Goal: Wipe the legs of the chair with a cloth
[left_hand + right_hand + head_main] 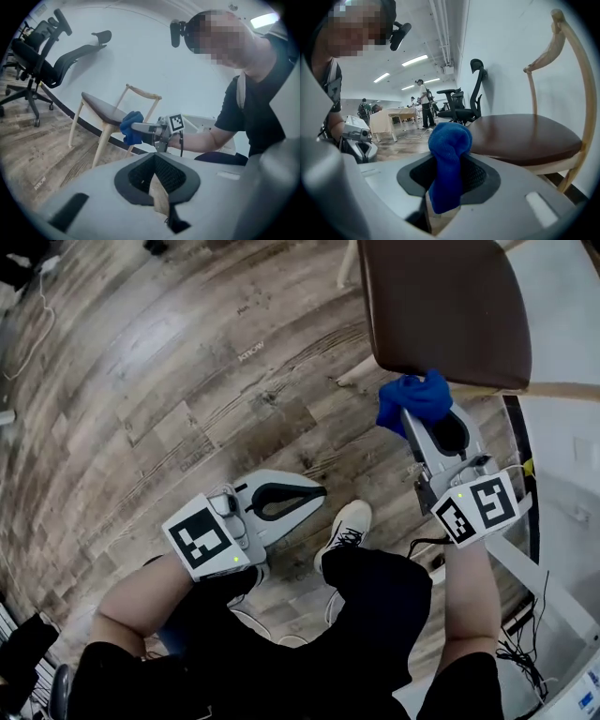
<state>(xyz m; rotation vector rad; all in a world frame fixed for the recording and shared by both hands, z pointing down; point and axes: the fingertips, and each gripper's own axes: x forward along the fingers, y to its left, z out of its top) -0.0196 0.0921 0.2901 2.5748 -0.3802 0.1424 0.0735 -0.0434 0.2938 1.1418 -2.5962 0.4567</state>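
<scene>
A wooden chair with a brown seat (pixel 441 306) stands at the upper right; its pale legs (pixel 101 145) rest on the plank floor. My right gripper (pixel 422 423) is shut on a blue cloth (pixel 414 399), held at the seat's front edge just below it. In the right gripper view the cloth (pixel 447 159) bulges up out of the jaws, with the seat (pixel 520 133) right behind it. My left gripper (pixel 309 495) hangs lower, left of the chair, shut on nothing and apart from it. From the left gripper view the right gripper (pixel 140 127) and cloth (pixel 131 126) show beside a front leg.
A white wall and black baseboard run behind the chair. Black office chairs (pixel 42 61) stand further along the wall. A white desk frame (pixel 562 474) and cables (pixel 520 643) lie at the right. The person's shoe (pixel 345 526) is between the grippers. Distant people (pixel 423 101) stand by a table.
</scene>
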